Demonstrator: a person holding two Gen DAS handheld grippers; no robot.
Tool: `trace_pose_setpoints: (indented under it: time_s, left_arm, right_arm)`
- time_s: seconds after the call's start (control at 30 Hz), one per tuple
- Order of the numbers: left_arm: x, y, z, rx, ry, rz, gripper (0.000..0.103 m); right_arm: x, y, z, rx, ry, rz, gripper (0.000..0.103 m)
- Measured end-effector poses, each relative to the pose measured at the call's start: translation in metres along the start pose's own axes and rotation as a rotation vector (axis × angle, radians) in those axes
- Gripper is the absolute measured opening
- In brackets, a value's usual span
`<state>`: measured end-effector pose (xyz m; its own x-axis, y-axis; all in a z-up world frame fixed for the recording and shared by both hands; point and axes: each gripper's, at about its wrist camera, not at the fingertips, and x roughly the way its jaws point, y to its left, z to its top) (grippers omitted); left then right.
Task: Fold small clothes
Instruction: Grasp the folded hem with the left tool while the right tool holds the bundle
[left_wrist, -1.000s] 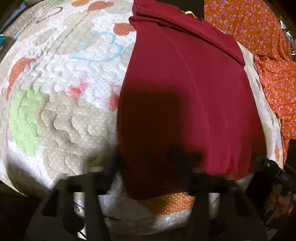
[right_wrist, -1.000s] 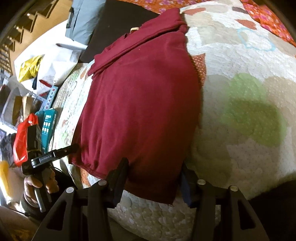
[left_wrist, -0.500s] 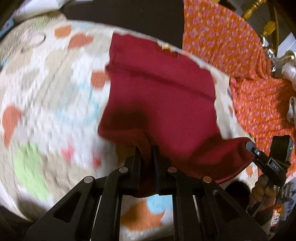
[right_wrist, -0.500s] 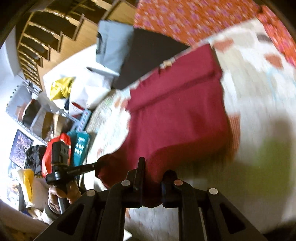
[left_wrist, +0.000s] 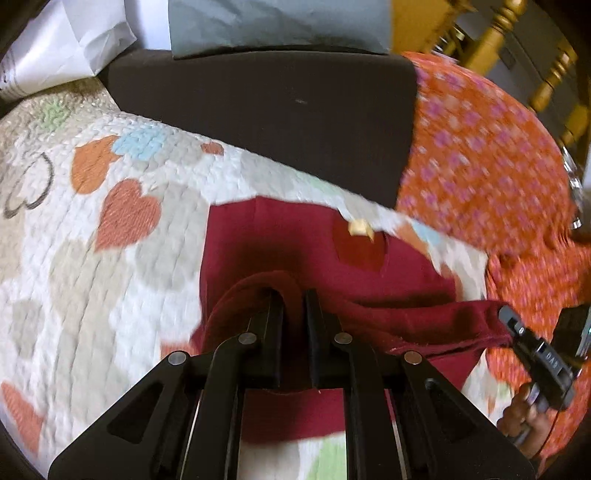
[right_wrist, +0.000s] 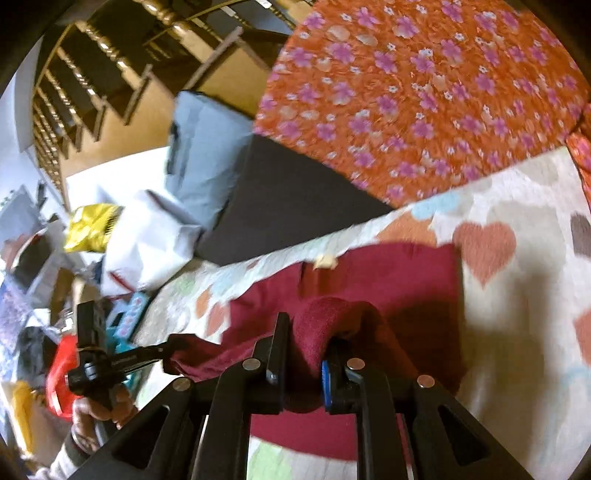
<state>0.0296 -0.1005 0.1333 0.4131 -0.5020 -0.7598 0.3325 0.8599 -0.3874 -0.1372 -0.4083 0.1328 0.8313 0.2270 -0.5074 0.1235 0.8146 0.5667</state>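
both claws clamped on the maroon shirt (left_wrist: 295, 254): left claw (left_wrist: 293, 295) and right claw (right_wrist: 306, 339) each pinch a lifted hem corner over the heart quilt (left_wrist: 110, 258)

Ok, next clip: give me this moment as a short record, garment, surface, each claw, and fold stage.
garment: maroon shirt, tag end flat, near hem lifted
surface: heart-print quilt
left claw: shut on hem corner
right claw: shut on other hem corner
fold stage: hem raised above the shirt toward its tag end, not laid down
nearby: orange floral fabric
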Motion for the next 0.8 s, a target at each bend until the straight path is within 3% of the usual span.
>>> trace_pose_setpoints:
  time_s: [0.1, 0.17, 0.23, 0.3, 0.33, 0.43, 0.57, 0.6, 0.67, 0.8]
  left_arm:
    - [0.036, 0.019, 0.017, -0.056, 0.033, -0.042, 0.01]
    - [0.05, 0.03, 0.023, -0.087, 0.036, -0.019, 0.012]
    - [0.057, 0.039, 0.034, -0.105, 0.037, -0.036, 0.031]
    - [0.051, 0.044, 0.042, -0.105, -0.003, -0.025, 0.055]
    - [0.046, 0.043, 0.045, -0.101, -0.03, -0.018, 0.061]
    - [0.033, 0.042, 0.05, -0.088, -0.08, -0.024, 0.063]
    - [0.038, 0.032, 0.044, -0.06, -0.044, -0.008, 0.063]
    - [0.042, 0.029, 0.042, -0.049, -0.035, -0.001, 0.063]
    - [0.048, 0.025, 0.038, -0.032, -0.012, 0.013, 0.063]
    - [0.058, 0.021, 0.032, -0.032, 0.012, 0.023, 0.063]
  right_arm:
    - [0.04, -0.022, 0.014, 0.031, 0.032, -0.057, 0.013]
    - [0.063, -0.038, 0.018, 0.062, 0.054, -0.106, 0.014]
    - [0.085, -0.056, 0.026, 0.094, 0.092, -0.135, 0.016]
    - [0.093, -0.064, 0.033, 0.108, 0.092, -0.121, 0.017]
    - [0.094, -0.065, 0.036, 0.103, 0.088, -0.12, 0.017]
    - [0.092, -0.06, 0.041, 0.085, 0.073, -0.104, 0.019]
    - [0.079, -0.066, 0.047, 0.173, 0.041, -0.002, 0.024]
    - [0.074, -0.066, 0.049, 0.194, 0.024, 0.009, 0.032]
    - [0.054, -0.071, 0.055, 0.23, -0.048, -0.014, 0.042]
    - [0.026, -0.07, 0.055, 0.195, -0.094, -0.082, 0.042]
